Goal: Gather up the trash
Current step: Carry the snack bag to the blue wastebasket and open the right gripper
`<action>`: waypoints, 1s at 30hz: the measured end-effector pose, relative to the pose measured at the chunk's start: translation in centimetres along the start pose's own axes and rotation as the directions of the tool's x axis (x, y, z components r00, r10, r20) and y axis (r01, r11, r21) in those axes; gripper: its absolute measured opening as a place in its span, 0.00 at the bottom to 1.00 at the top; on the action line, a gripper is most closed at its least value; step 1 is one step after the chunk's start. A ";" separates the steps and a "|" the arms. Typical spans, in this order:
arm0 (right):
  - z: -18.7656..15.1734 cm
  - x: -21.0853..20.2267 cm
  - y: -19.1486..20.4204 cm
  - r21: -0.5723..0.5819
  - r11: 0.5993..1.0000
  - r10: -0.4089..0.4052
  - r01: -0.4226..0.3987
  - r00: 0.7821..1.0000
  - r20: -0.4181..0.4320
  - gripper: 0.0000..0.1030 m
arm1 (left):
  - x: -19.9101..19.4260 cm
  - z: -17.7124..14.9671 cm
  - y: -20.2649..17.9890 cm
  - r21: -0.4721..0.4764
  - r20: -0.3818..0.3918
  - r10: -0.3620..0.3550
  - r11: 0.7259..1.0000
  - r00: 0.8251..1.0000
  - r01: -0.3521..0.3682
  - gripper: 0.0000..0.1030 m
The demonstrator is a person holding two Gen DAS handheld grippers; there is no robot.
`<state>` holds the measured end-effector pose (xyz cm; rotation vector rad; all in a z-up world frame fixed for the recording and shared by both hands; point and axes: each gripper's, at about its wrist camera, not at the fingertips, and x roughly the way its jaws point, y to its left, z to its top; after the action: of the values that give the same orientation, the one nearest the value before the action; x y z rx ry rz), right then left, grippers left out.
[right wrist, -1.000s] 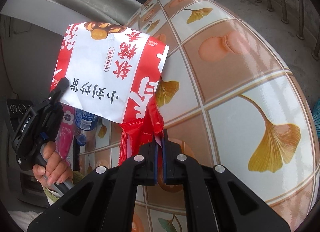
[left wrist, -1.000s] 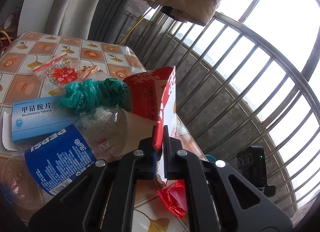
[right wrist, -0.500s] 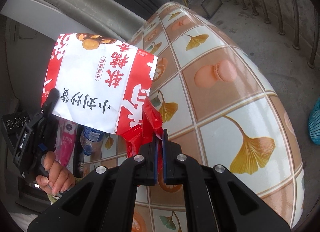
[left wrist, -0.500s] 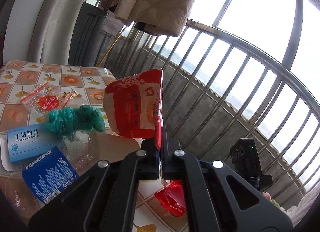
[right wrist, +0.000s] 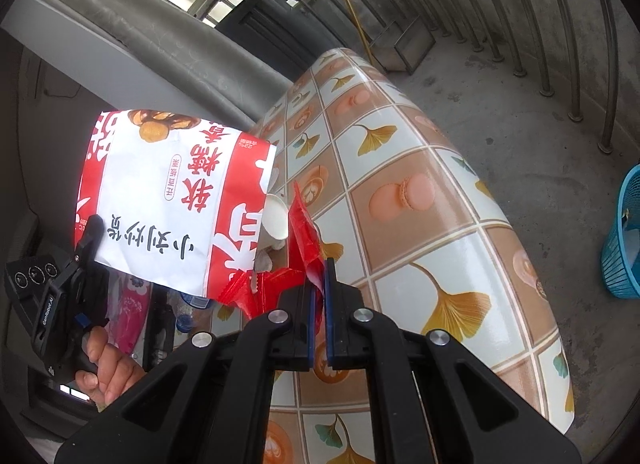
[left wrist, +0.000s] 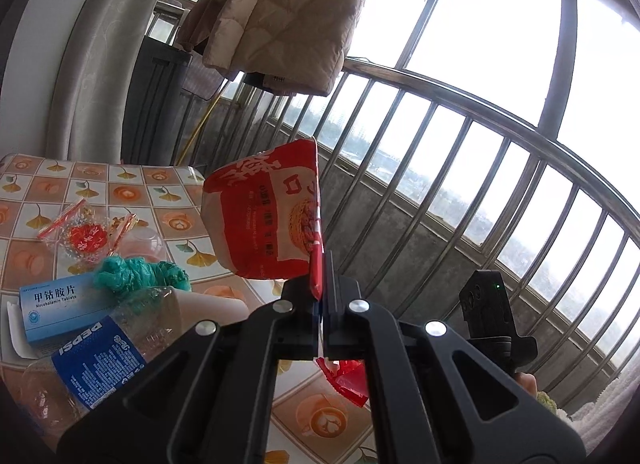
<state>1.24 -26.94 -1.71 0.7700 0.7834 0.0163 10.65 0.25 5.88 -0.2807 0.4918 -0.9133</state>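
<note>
I hold 2 pieces clear of tiled ginkgo-print worktop point(right wrist: 440, 223): left claw point(left wrist: 322, 284) clamped on red-and-white printed snack bag point(left wrist: 268, 219), right claw point(right wrist: 319, 288) clamped on crumpled red foil wrapper point(right wrist: 304, 240). Step: carrying. Next, I judge, swing toward blue mesh plastic basket point(right wrist: 624, 240) on floor, then release.

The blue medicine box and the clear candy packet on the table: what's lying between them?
A crumpled green plastic bag lies between the box and packet, seen in the left wrist view.

Daylight glares through the window point(left wrist: 460, 23), perhaps overexposed; edges bend.
</note>
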 end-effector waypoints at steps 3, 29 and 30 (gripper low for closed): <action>0.2 -1.3 -0.4 0.006 1.000 0.000 0.000 1.000 0.031 0.04 | -0.3 0.2 -0.9 0.019 0.004 -0.004 1.000 1.000 0.004 0.00; -0.4 -18.1 -19.4 0.479 0.834 -0.464 0.275 0.820 0.336 0.04 | 24.0 -3.8 -17.7 0.149 -0.476 -0.220 0.934 0.852 0.325 0.00; -0.6 -18.3 -20.5 0.510 0.815 -0.482 0.276 0.811 0.332 0.04 | 25.4 -4.4 -18.4 0.140 -0.504 -0.228 0.930 0.833 0.340 0.00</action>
<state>-17.70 -46.85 -3.38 0.9798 0.4849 -0.7208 8.70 -31.21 2.82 0.0937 0.8137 -1.3348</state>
